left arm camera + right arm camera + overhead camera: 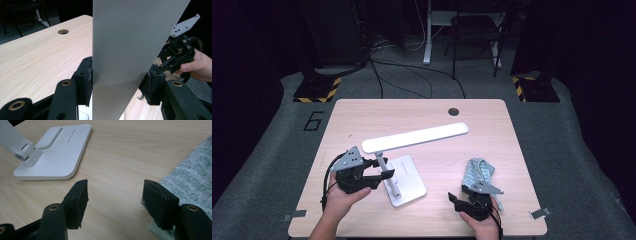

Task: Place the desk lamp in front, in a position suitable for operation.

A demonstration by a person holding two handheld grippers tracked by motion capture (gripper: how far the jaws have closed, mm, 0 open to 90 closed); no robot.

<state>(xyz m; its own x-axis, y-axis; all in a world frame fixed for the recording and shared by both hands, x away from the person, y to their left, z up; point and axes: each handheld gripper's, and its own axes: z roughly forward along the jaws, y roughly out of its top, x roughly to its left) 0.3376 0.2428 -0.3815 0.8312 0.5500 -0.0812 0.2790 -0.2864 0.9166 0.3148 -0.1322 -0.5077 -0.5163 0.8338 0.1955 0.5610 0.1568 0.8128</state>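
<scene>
**Lamp arm gripped, cloth waiting**

High view: a white desk lamp (404,165) stands left of centre on the pale wood-grain bench (492,150), its flat square base under a thin upright arm and a long, rounded light bar that reaches toward the right. The left hand-held gripper (382,172) meets the arm just above the base. The right hand-held gripper (459,200) rests near the front edge, just beside a crumpled grey-blue cloth (477,172). Judging from this, the lamp is being steadied or set for adjusting, and any wiping with the cloth has not begun.

Left gripper view: the jaws bracket a smooth, matte white slab of the lamp (125,50); the black rubbery pads (87,80) sit against both its edges, so it appears pinched, though contact on the far side is partly shadowed. A round cable hole (63,31) marks the bench top.

Right gripper view: the jaws stand spread with nothing but bare wood between them. The lamp base (57,157), glossy with rounded corners and a hinge, lies ahead; the fluffy, terry-like cloth (190,177) touches the right-hand jaw's outer side.
</scene>
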